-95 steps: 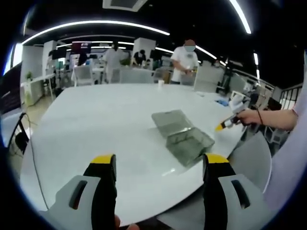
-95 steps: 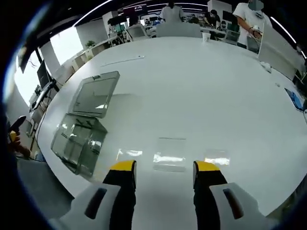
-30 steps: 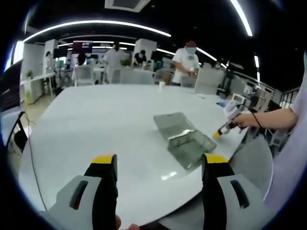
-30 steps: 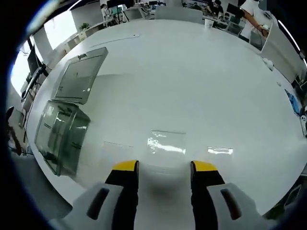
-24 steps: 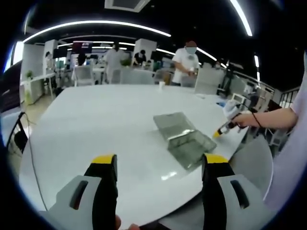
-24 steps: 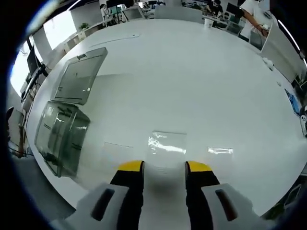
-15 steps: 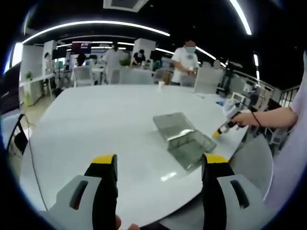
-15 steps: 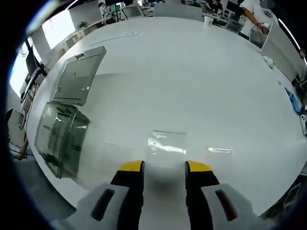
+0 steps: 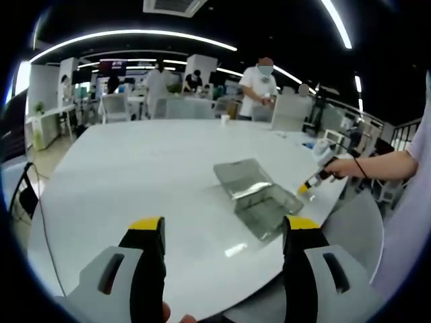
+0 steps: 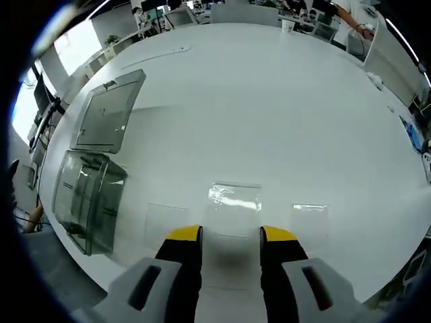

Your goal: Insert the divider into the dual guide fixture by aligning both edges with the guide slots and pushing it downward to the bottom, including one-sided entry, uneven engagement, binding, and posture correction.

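Lying flat on the white table (image 10: 283, 101) at lower centre of the right gripper view, the clear divider (image 10: 233, 208) sits just ahead of the right gripper (image 10: 229, 237), whose jaws stand narrowly apart with nothing between them. Left of it, the clear fixture box (image 10: 87, 199) with its open lid (image 10: 110, 112) sits at the frame's left edge; in the left gripper view the same box (image 9: 259, 207) is right of centre. Left gripper (image 9: 224, 229) at bottom, jaws wide, holding nothing; a hand (image 9: 347, 165) at right.
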